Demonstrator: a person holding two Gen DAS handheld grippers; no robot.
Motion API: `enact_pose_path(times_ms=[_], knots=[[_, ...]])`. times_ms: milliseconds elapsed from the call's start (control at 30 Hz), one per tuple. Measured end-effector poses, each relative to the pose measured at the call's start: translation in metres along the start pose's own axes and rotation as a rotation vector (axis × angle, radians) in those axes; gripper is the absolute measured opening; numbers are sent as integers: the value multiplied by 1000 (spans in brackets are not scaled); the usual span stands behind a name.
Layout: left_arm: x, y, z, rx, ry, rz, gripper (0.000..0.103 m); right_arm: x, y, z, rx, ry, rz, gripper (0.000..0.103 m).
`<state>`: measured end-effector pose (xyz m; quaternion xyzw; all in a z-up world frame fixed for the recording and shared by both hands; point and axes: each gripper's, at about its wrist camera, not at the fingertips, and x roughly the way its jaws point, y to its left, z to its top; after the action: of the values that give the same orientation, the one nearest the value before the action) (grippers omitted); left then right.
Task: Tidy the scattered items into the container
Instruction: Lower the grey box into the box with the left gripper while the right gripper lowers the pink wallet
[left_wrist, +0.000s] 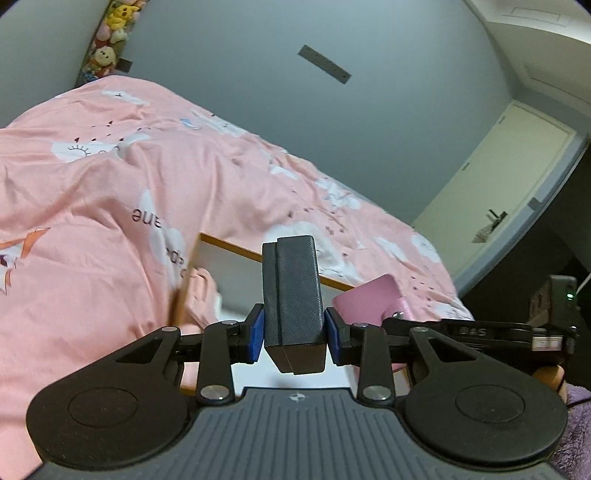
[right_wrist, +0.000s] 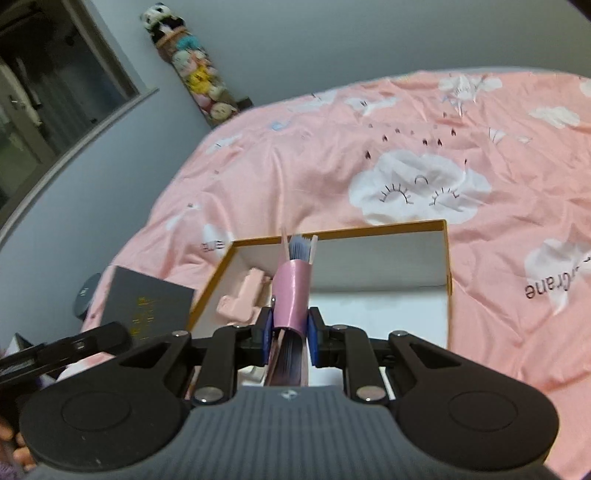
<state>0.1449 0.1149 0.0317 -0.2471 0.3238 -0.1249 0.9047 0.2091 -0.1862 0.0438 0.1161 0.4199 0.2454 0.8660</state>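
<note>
Your left hand-held gripper (left_wrist: 294, 330) is clamped on a dark grey case (left_wrist: 293, 295); both blue pads press its 2 long sides, and the case stands upright between them, above the near edge of the box (left_wrist: 236, 249).

Your right hand-held gripper (right_wrist: 290, 332) is clamped on a pink notebook (right_wrist: 293, 291), held edge-on so the blue-grey page edges face you. In the left wrist view the same notebook (left_wrist: 369, 299) shows just to the right of the case, with the right gripper's black frame beside it.

The box (right_wrist: 369, 230) is the container: open, with an orange rim and white inside, lying on the bed's pink cloud-print cover (right_wrist: 406, 147). A pale pink item (right_wrist: 240, 299) already lies in its left part. In the right wrist view the grey case (right_wrist: 147, 306) shows to the left of the box, outside its wall.

A row of soft toys (right_wrist: 195, 74) hangs against the grey wall behind the bed.
</note>
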Motion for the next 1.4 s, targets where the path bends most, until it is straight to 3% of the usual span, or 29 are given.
enact_pose_path(times_ms=[333,533,733,933,1133,1400], knots=[[52,27,14,22,46,40,39,128,-15,19,138,170,-34,21],[67,43,18,19,55,43,39,176,-21,18,238,227,-27,21],[74,52,19,10,57,37,39,201,-24,15,305,272,3,22],[79,56,20,-1,66,25,39,212,-25,12,292,320,-21,23],[82,56,17,1,75,21,39,215,-30,12,265,357,-115,33],[87,57,20,-11,85,18,39,217,-31,10,261,367,-116,34]])
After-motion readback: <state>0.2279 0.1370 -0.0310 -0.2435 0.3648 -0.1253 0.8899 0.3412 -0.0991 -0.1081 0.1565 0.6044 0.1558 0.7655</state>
